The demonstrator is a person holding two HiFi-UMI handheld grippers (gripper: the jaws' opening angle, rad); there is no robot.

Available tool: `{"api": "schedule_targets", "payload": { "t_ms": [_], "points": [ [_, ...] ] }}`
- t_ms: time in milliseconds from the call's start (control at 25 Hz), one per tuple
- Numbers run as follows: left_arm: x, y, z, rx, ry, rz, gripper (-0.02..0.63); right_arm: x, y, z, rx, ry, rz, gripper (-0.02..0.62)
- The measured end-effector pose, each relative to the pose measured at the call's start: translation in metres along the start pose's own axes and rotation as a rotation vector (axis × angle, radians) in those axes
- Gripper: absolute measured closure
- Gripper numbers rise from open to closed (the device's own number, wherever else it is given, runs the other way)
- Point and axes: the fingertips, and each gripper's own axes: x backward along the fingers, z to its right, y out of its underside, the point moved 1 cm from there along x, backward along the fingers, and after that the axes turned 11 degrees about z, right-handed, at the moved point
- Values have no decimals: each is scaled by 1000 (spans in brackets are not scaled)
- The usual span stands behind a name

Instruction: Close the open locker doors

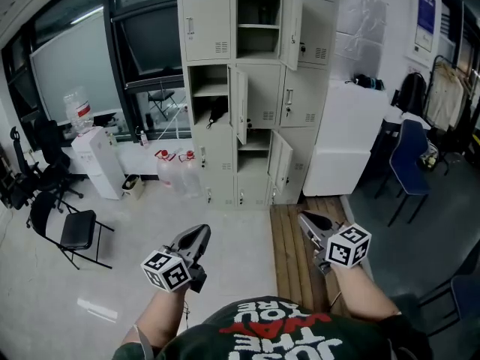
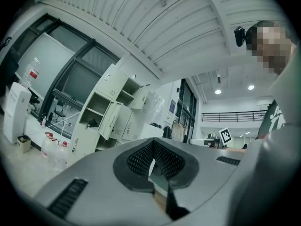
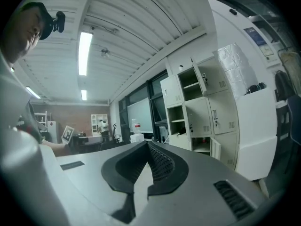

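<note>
A beige bank of lockers (image 1: 255,88) stands across the room, well ahead of both grippers. Three of its doors hang open: the top middle door (image 1: 291,28), a middle-row door (image 1: 241,105) and a bottom door (image 1: 280,160). A dark object lies in the open middle-left compartment (image 1: 214,111). My left gripper (image 1: 201,235) is shut and holds nothing. My right gripper (image 1: 306,219) is also shut and empty. The lockers (image 2: 108,112) show far beyond the closed left gripper (image 2: 152,146), and the lockers (image 3: 197,112) also show past the closed right gripper (image 3: 148,145).
A white cabinet (image 1: 341,137) adjoins the lockers on the right. Wooden planks (image 1: 296,253) lie on the floor ahead of my right hand. A black folding chair (image 1: 75,231), a water dispenser (image 1: 97,160) and water jugs (image 1: 176,171) stand left; a blue chair (image 1: 409,160) stands right.
</note>
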Motion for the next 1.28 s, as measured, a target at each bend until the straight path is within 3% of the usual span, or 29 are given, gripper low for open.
{"api": "schedule_targets", "payload": {
  "t_ms": [320,520,760,1280],
  "points": [
    [-71,-19,20,-10,39,16,598,-18,-52,40,60,-5,32,560],
    [-112,-44,2,-36,81,40,598,-54,-74,58,86,-2,69,560],
    [-167,-80,-53,-68,159,57,598,-131,-94,78,126,17,103,560],
    [-293,-175,-220,-107,285,49,598,-333,-156,131,195,118,217,560]
  ]
}}
